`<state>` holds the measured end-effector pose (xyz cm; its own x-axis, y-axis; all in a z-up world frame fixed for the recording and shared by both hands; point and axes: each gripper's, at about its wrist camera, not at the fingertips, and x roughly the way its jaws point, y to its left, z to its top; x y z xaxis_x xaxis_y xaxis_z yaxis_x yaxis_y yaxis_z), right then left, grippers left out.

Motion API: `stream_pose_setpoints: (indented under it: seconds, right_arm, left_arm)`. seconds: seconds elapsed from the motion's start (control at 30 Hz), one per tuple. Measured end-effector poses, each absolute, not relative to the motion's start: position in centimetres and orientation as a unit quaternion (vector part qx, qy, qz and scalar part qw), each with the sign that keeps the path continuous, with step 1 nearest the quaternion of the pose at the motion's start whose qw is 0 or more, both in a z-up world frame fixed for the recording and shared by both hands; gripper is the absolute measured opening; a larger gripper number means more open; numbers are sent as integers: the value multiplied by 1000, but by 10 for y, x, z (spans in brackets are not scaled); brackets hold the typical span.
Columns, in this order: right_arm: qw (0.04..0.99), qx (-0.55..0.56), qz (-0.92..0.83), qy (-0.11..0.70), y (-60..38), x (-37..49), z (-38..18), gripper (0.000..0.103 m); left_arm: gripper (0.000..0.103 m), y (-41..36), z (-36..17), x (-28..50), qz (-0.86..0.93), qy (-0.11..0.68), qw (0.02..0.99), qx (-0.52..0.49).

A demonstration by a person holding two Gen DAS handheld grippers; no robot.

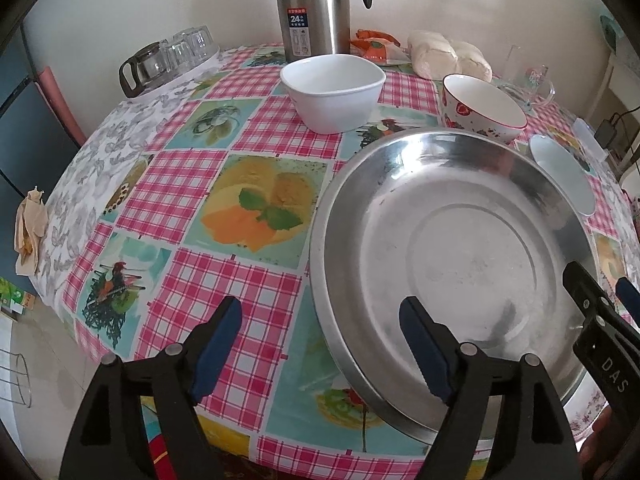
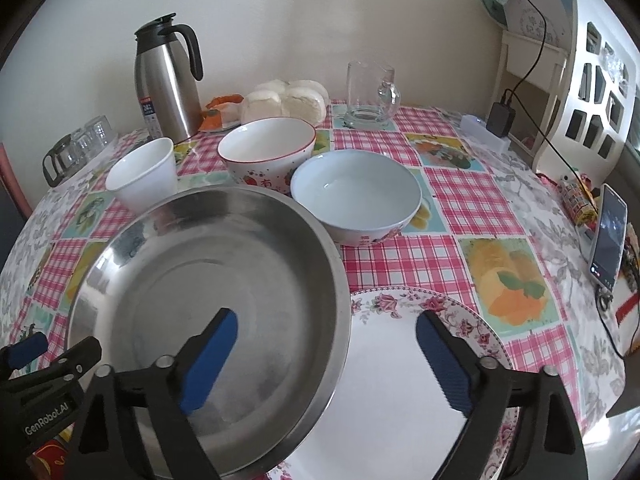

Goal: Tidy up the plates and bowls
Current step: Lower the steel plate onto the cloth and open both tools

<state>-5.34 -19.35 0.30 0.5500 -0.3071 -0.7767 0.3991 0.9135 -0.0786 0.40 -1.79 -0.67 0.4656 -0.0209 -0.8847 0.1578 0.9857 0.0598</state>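
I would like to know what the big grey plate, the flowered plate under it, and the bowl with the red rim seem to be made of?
The big grey plate looks like stainless steel with a dull brushed finish: it mirrors the bowls faintly. The flowered plate seems glazed ceramic or porcelain: smooth white with printed pink roses, though melamine is possible. The bowl with the red rim also looks like glazed ceramic, glossy white with red decoration.

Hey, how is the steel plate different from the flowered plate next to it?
The steel plate is bare grey metal; the flowered plate is white with pink roses around its rim. The steel plate has a raised, sloping wall; the flowered plate looks flatter. The steel plate lies partly on top, its edge overlapping the flowered plate, which lies underneath. Both are round, empty and held by no gripper.
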Motion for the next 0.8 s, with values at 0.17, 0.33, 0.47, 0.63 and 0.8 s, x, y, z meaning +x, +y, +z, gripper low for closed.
stream_pose_setpoints:
  seconds: [0.17,0.33,0.47,0.63,0.8]
  right_arm:
    - [880,52,-202,427,-194,-54,3,101]
    - [881,50,-204,423,-194,-55,4,103]
    - [884,47,-203,419,-194,-56,5,103]
    - [891,44,-201,405,-191,-60,13,103]
    - [901,34,-194,385,-184,-66,26,103]
  left_arm:
    - [82,-15,-6,5,-44,511,856,65]
    - [94,-15,-6,5,-42,510,857,64]
    - [94,-15,-3,4,-45,501,862,63]
    - [94,-13,5,1,-46,484,872,55]
    - [94,-10,15,-3,-39,465,883,51]
